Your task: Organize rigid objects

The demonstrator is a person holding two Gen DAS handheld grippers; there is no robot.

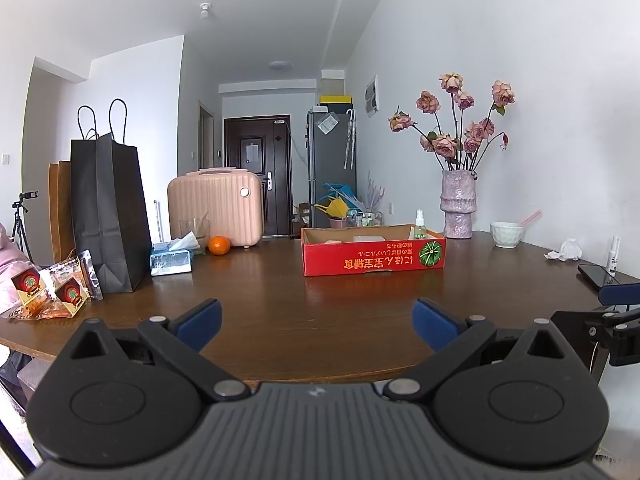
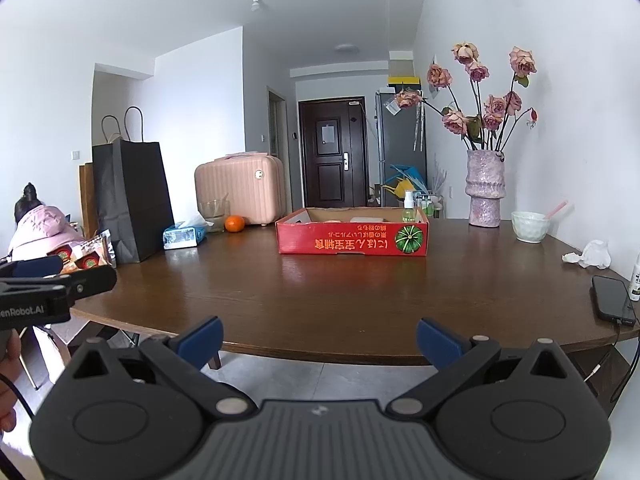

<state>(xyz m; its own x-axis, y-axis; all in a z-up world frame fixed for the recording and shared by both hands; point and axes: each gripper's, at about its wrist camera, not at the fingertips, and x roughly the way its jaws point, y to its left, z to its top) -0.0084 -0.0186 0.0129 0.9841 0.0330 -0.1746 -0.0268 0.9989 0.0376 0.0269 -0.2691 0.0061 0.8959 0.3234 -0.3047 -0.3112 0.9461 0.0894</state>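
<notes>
Table (image 1: pixel 280 304), dark brown wood, spreads ahead of both grippers. Red cardboard tray (image 1: pixel 372 258) sits mid-table, well beyond the left gripper (image 1: pixel 316 318) and the right gripper (image 2: pixel 318 338), each with its blue-padded fingers spread wide and holding nothing. A green spray bottle (image 2: pixel 409 210) stands inside the tray's right end. An orange (image 1: pixel 219 245) rests left of the tray, beside a tissue box (image 1: pixel 171 260).

Right gripper (image 2: pixel 318 338) hangs just off the near edge of the brown table (image 2: pixel 320 292), jaws spread wide, nothing in them. Red cardboard box (image 2: pixel 352 236) sits toward the far edge with a green spray bottle (image 2: pixel 409 208) inside. Orange (image 2: pixel 234 223) and tissue pack (image 2: pixel 184 236) far left, phone (image 2: pixel 612 300) at the right edge. Left gripper (image 2: pixel 60 280) pokes in from the left.
</notes>
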